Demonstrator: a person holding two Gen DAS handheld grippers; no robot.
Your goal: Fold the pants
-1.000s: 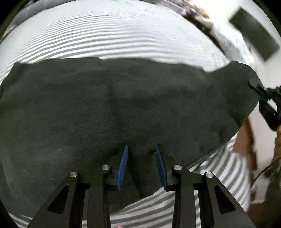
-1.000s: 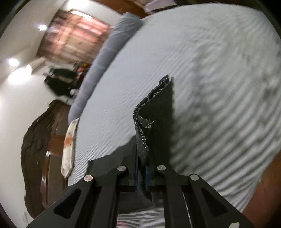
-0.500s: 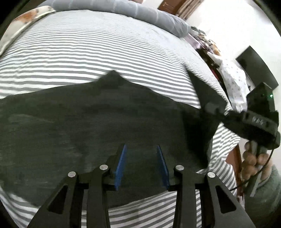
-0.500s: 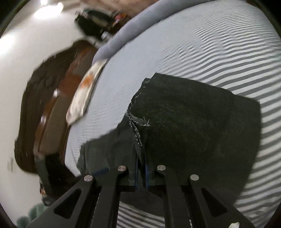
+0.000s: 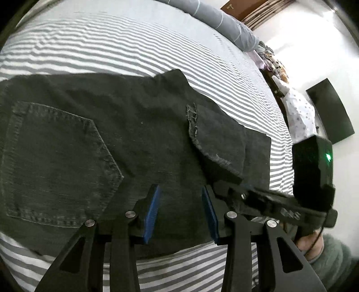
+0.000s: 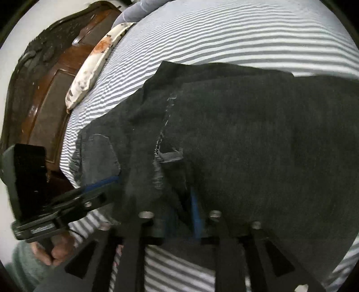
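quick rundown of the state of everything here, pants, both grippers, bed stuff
pants: folded over, flat on the bed, back pocket facing up
left gripper: open, over the pants' near edge
right gripper: jaws slightly parted, hem cloth between them
striped sheet: spread smooth
pillow: lying by the headboard

Around me: grey-and-white striped bedsheet (image 5: pixel 139 45), grey bolster (image 5: pixel 215 20) along its far edge, stained pillow (image 6: pixel 94 60) against dark wooden headboard (image 6: pixel 44 74), black wall panel (image 5: pixel 329 112).
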